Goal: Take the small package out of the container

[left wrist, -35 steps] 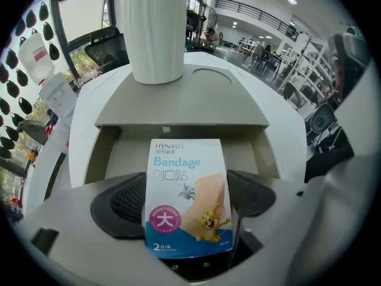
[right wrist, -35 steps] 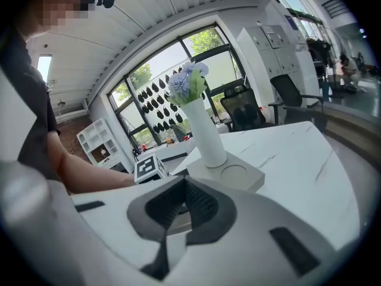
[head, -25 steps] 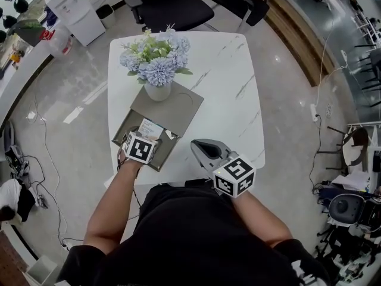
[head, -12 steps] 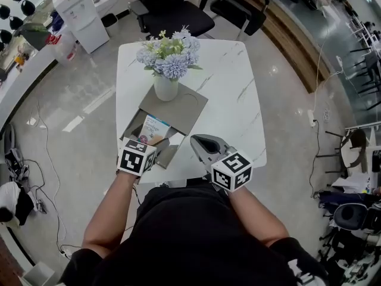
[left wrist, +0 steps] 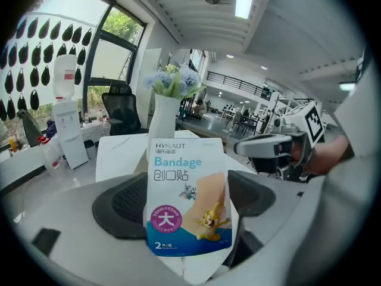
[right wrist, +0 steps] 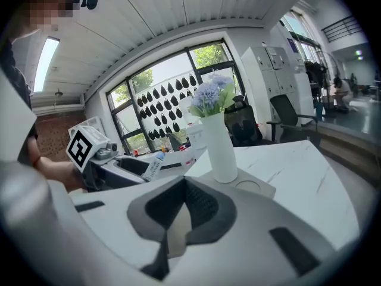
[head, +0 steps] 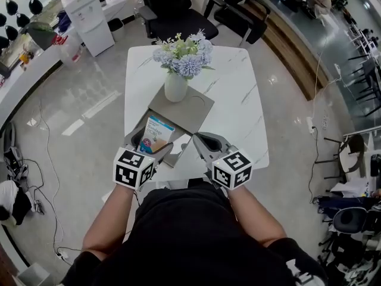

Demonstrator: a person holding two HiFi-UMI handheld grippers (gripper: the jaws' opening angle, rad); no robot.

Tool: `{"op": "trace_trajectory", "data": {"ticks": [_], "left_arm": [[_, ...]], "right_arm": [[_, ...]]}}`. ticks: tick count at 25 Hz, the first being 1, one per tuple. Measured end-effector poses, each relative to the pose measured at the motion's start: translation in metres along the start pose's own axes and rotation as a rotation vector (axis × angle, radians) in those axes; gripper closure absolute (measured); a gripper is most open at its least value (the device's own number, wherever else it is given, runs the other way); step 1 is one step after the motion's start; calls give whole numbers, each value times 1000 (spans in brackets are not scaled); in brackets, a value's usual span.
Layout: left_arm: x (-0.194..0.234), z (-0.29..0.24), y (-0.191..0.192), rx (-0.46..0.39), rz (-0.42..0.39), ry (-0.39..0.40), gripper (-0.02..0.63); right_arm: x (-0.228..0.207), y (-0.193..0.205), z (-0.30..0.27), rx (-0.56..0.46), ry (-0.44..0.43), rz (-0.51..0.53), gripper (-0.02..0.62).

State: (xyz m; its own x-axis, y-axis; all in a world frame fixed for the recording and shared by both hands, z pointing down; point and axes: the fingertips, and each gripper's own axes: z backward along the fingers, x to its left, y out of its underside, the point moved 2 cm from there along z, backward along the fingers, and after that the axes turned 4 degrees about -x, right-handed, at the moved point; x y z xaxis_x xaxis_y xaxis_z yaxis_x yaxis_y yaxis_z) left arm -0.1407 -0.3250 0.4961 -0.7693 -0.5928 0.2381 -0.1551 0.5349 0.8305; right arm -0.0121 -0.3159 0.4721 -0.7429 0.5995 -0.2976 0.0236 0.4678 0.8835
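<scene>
**Bandage packet clamped in left tongs above the open box, near corner of the counter**

The left tongs [left wrist: 190, 198] are closed on the small white-and-blue bandage package [head: 156, 133], one dark pad on each side of its lower half. In the left gripper view the packet stands upright with its printed face to the camera. Its long axis runs up and down, and the word "Bandage" is near the top and reads level. From the head view that long axis points away from the person, with the top edge toward the white ceramic vase [head: 175, 87]. The packet sits over the tray of the flat grey cardboard container [head: 193, 112]. I cannot tell whether its bottom edge is clear of the tray rim.

The container lies at the near-left part of the white marble-patterned counter [head: 238, 100], and its tray reaches close to the near edge. The vase of pale blue flowers [head: 186, 55] stands on the opened lid flap, just beyond the packet.

The right tongs [right wrist: 177, 222] are drawn together with nothing between the pads. They hang over the near edge just to the right of the packet, close to it but apart. The right half of the counter is bare marble out to its edge. Black office chairs [head: 178, 16] stand past the far edge.
</scene>
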Motion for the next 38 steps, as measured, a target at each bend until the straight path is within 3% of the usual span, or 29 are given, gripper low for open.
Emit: {"op": "trace_trajectory", "data": {"ticks": [17, 38], "left_arm": [[-10, 50, -5, -111, 11, 25, 187], [-14, 61, -16, -145, -4, 35, 187]], "right_arm": [[19, -6, -1, -13, 27, 63, 595], [23, -4, 1, -13, 40, 77, 595]]}}
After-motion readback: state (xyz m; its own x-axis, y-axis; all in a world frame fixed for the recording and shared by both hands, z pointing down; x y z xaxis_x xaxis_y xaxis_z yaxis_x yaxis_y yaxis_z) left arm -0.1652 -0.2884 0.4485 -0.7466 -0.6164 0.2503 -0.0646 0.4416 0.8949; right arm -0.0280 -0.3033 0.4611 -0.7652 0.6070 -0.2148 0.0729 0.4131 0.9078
